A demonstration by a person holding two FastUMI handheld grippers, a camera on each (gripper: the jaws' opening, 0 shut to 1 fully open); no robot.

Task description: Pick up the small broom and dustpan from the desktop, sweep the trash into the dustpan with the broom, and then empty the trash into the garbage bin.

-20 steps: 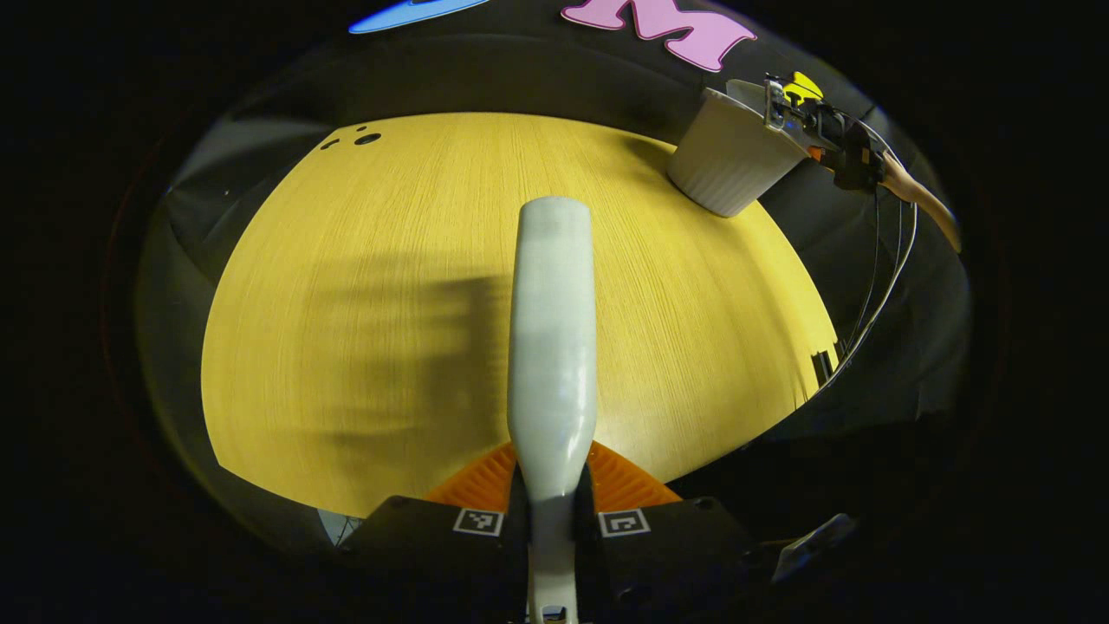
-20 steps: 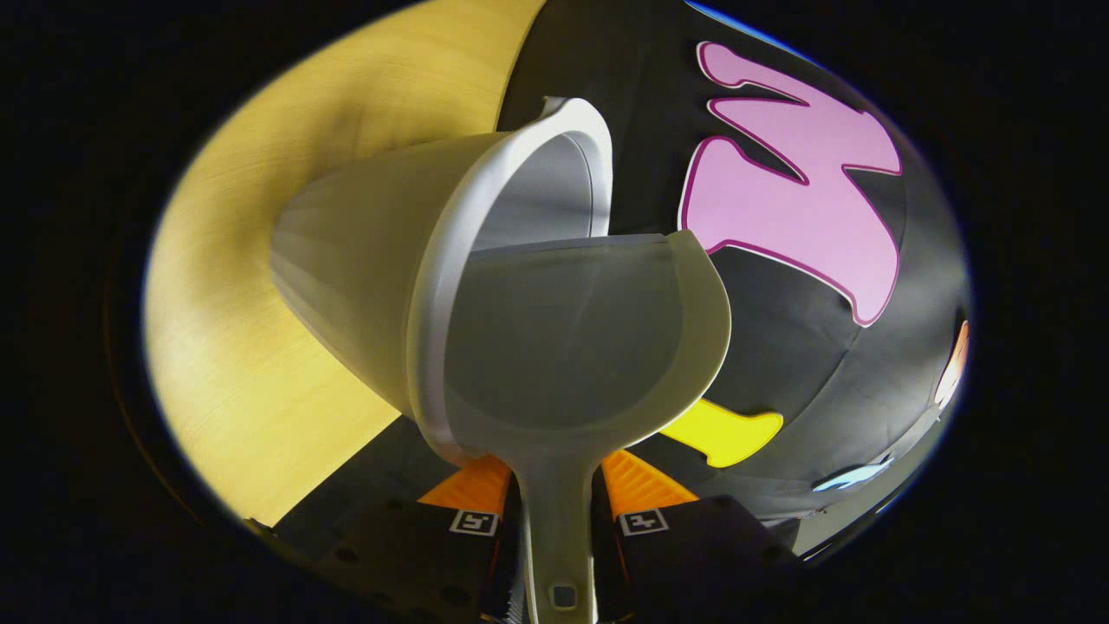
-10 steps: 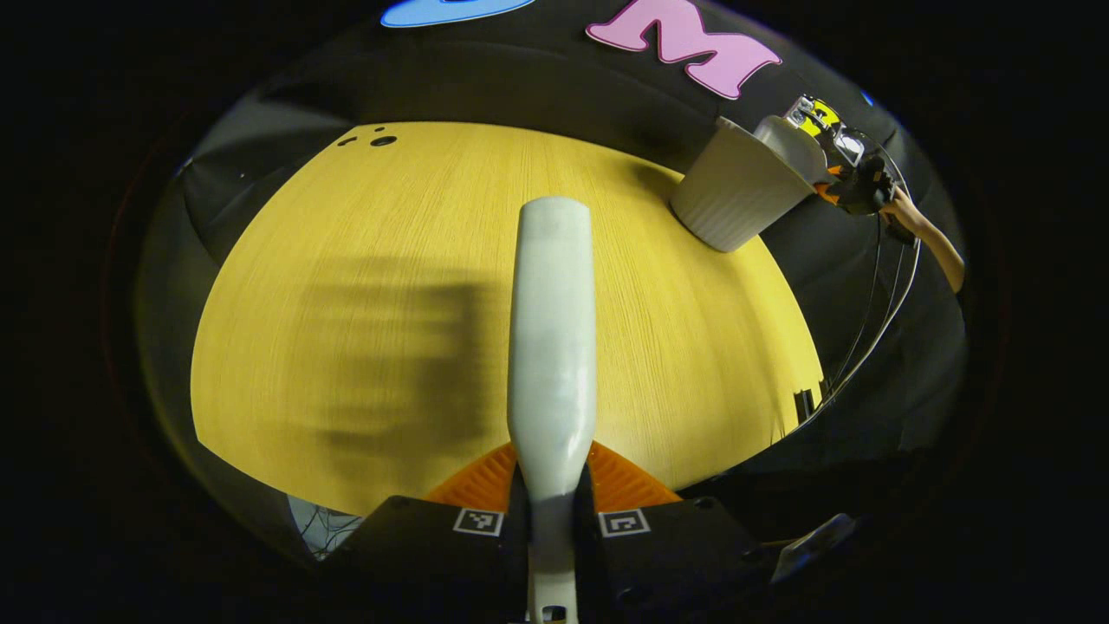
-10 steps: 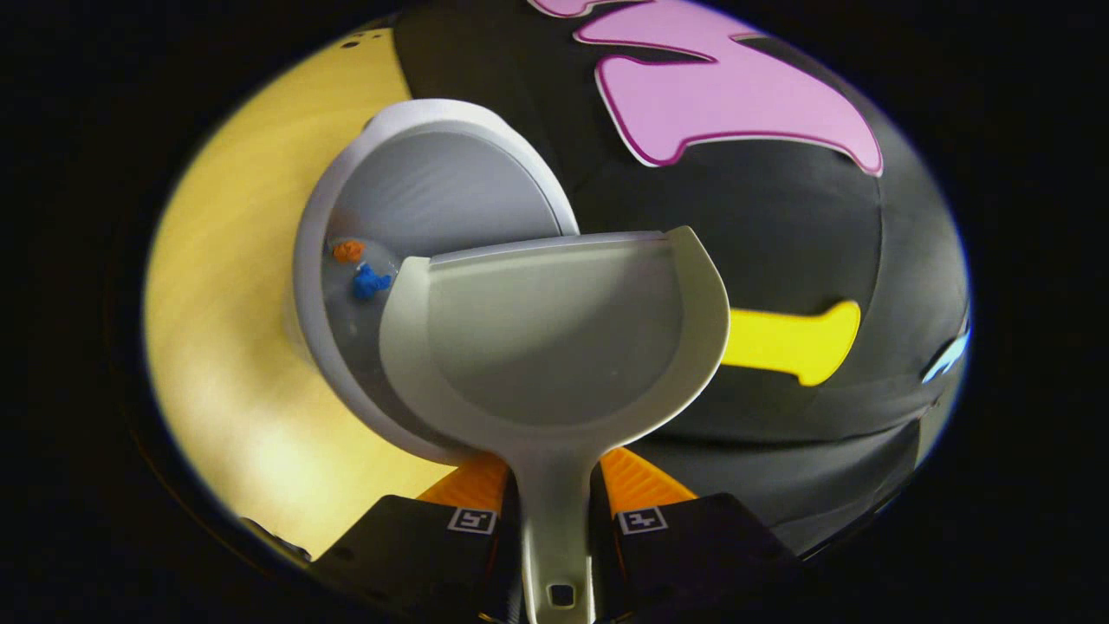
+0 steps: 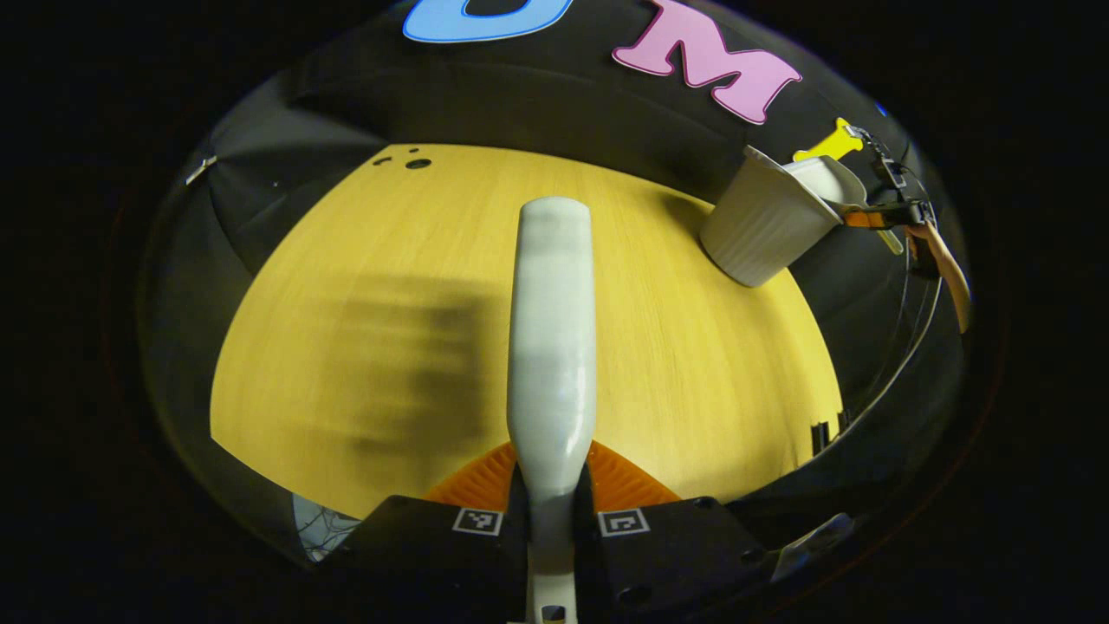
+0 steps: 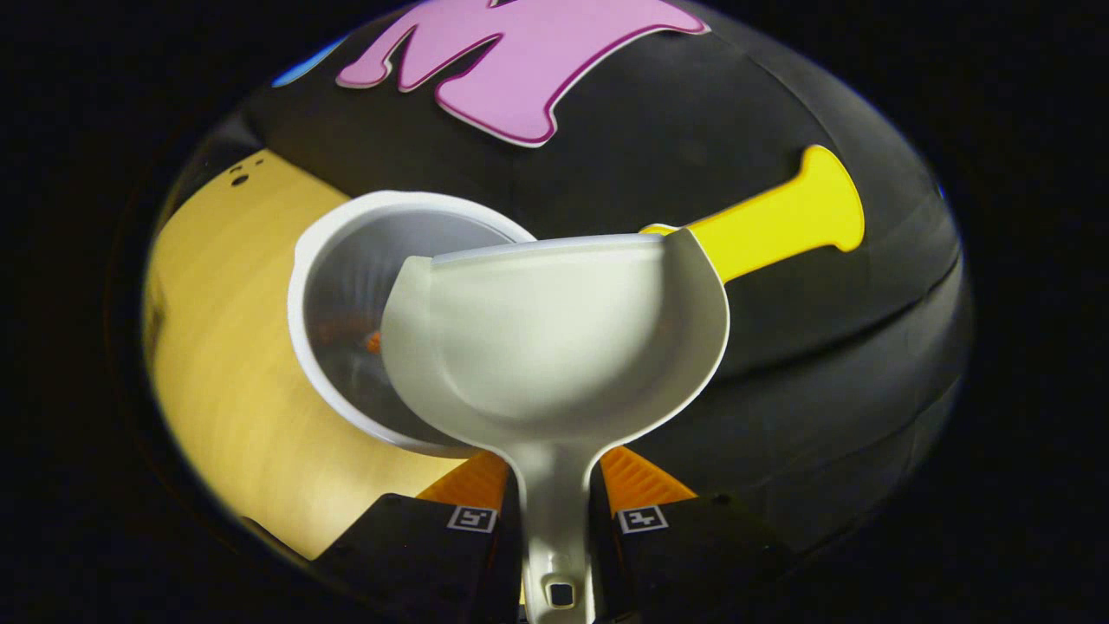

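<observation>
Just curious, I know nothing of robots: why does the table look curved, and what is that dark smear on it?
Left gripper view: the fisheye lens bows the yellow table; the smear is a soft shadow left of the broom. Right gripper view: the dustpan is brightly lit, the garbage bin inside dim and blurred.

Yellow wooden desktop [image 5: 390, 260], dangling cables [image 5: 901, 338]

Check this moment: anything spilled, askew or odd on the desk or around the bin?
Nothing stands out. The bin stands at the desk's far corner, the dustpan, held by the right gripper, looks empty at its rim, and a bit of orange shows inside the bin. The left gripper holds the broom over the desk.
</observation>
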